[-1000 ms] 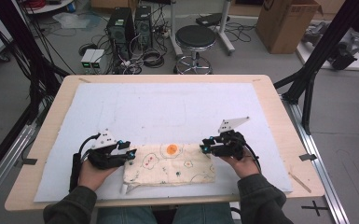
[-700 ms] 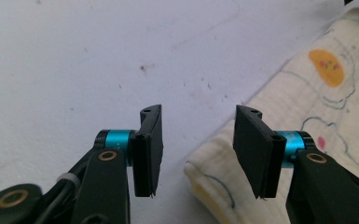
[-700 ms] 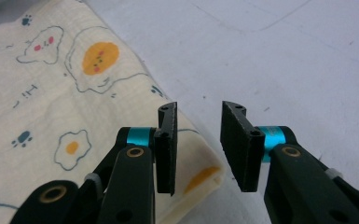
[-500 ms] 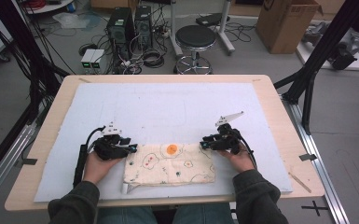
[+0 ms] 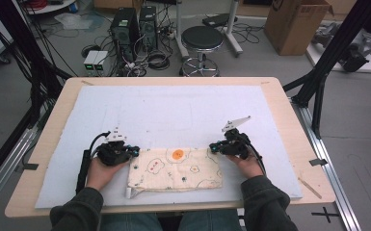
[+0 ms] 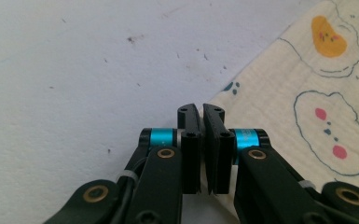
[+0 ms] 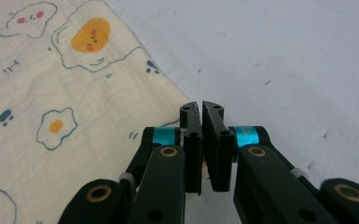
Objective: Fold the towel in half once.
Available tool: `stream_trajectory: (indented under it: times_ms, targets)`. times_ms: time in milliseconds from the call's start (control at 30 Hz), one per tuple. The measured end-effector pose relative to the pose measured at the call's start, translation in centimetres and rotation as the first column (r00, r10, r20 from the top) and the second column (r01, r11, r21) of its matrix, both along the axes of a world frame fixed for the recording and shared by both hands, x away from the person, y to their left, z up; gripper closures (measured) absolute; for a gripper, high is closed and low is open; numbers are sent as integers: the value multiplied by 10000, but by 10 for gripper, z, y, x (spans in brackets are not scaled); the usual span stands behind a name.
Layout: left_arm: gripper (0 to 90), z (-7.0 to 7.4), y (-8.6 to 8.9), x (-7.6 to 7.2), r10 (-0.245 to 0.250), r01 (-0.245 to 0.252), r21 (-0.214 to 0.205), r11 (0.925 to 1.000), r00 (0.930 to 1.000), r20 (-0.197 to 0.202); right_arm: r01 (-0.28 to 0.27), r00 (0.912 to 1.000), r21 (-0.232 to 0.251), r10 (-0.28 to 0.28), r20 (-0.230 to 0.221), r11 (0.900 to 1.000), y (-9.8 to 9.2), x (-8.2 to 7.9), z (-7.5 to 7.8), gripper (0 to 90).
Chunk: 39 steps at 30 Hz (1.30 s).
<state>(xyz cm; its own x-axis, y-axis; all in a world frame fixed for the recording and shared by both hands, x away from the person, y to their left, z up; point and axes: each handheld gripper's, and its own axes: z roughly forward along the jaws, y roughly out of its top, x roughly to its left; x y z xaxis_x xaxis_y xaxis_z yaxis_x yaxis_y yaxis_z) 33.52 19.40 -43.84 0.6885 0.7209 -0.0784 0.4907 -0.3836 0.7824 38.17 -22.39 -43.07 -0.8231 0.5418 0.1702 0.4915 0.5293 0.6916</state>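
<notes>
Cream cloth [image 5: 176,168] printed with fried eggs lies folded on the white mat [image 5: 173,110], close to the table's near edge, midway along it. Left gripper [image 5: 134,151] has just closed its jaws on the cloth's far left corner. Right gripper [image 5: 213,147] has just clamped the far right corner.

Probably a lab, computer towers [image 5: 134,24] and tangled cables [image 5: 154,55] on floor, black frame struts [image 5: 335,45], stool [image 5: 202,38]
</notes>
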Motion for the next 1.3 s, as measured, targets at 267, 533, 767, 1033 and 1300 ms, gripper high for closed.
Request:
stream_trajectory:
  times_ms: [267, 533, 767, 1033, 1300]
  targets:
    - [858, 4, 4, 0, 321, -314, -176, 9994, 9986, 430, 212, 9990, 275, -223, 389, 9994, -1, -1, 5, 867]
    - [858, 1, 5, 7, 631, -622, -215, 9978, 9971, 418, 342, 9983, 173, -350, 473, 9993, 2, 6, 1, 868]
    - [857, -4, 4, 10, 659, -658, -30, 9978, 9975, 251, 529, 9977, 42, -530, 427, 9986, 5, 14, -4, 867]
    - [840, -6, 3, 10, 645, -646, 110, 9978, 9978, 135, 593, 9974, -10, -592, 418, 9982, 6, 16, -8, 856]
    - [714, 0, 6, 6, 452, -440, -338, 9985, 9983, 357, 744, 9965, 494, -762, 354, 9960, 2, 14, -6, 724]
